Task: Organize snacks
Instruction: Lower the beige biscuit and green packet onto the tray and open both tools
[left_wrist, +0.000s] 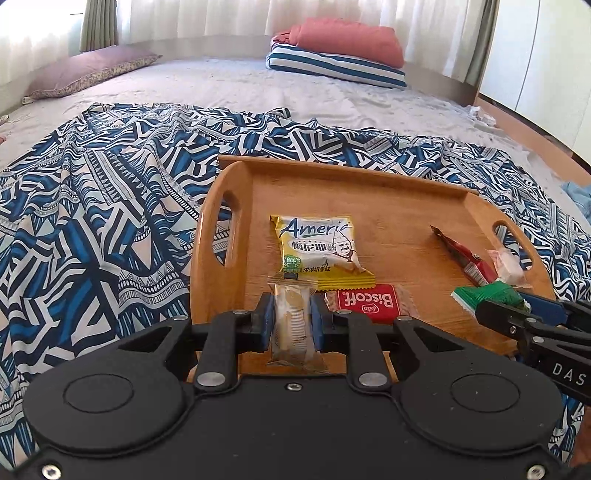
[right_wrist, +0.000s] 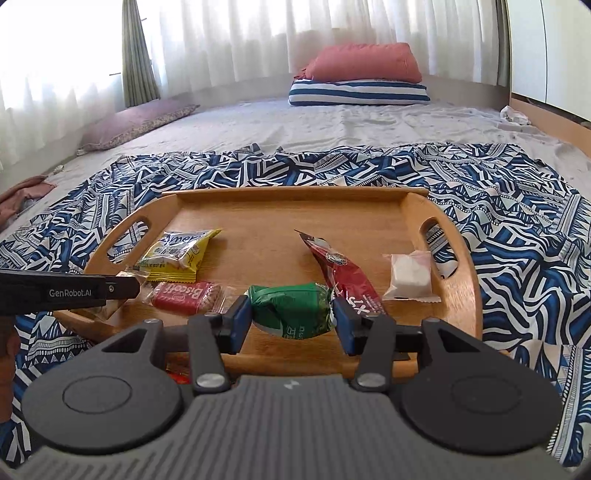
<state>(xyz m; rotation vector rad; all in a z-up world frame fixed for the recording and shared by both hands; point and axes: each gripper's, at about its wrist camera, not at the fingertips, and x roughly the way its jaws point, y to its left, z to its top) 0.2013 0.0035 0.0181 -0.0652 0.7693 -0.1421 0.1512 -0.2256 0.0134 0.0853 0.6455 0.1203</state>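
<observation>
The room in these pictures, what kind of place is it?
Most likely a bedroom in a home. A wide bed fills the view, with pillows stacked at its far side and curtains over the windows behind. A wooden tray of snacks sits on a patterned cloth spread over the bed.

- A bed (right_wrist: 332, 122) is filling the whole view, a grey sheet covering it.
- A blue-and-white patterned cloth (right_wrist: 517, 206) is lying across the lower half of the frame.
- A striped pillow (right_wrist: 358, 92) is sitting at upper centre, a red pillow (right_wrist: 365, 61) resting on top.
- A purple pillow (right_wrist: 136, 122) is lying at upper left.
- A wooden tray (right_wrist: 288, 201) is sitting on the cloth at centre.
</observation>
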